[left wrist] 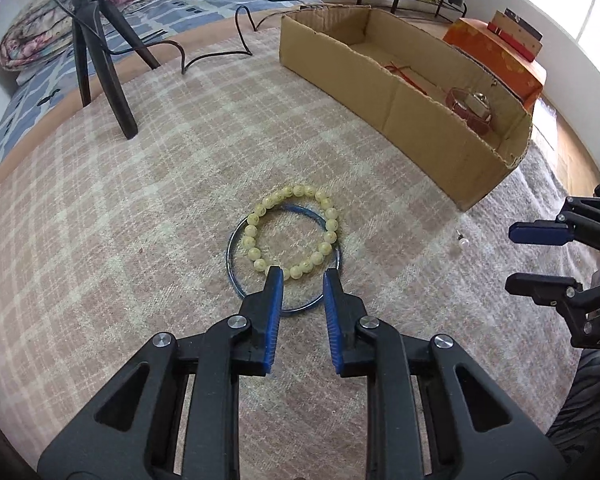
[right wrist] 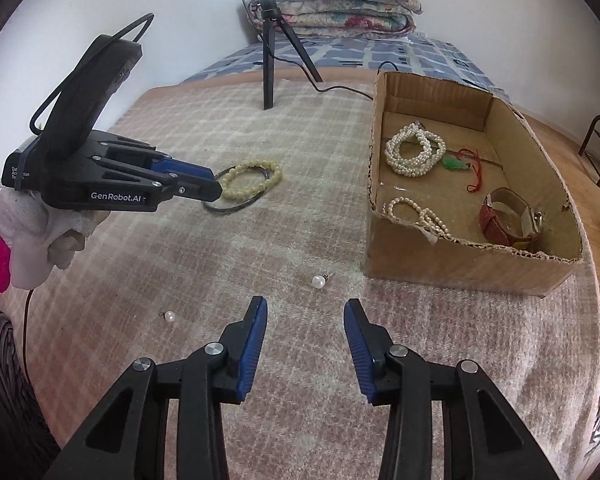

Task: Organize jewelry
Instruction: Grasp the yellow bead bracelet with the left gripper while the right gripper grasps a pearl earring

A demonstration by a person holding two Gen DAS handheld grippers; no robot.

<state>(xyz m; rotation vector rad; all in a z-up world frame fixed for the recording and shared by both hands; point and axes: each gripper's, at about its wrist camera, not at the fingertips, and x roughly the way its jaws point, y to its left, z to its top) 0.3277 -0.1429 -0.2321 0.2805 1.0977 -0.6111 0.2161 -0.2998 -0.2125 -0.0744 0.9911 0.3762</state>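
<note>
Right at the near edge of the bead bracelet (left wrist: pixel 292 232), the left hand-held gripper (left wrist: pixel 302 276) is held low with its jaws spread, probably so a bead or two can be pinched. That bracelet is lying on top of a blue bangle (left wrist: pixel 236 240) on the checked bed blanket (left wrist: pixel 140 200). Over on the other side, the right hand-held gripper (right wrist: pixel 306 306) is parked spread and empty just short of a loose pearl earring (right wrist: pixel 318 281); a second one (right wrist: pixel 169 315) is nearby. Pearls and a watch (right wrist: pixel 508 216) are already collected in the cardboard box (right wrist: pixel 460 264).
</note>
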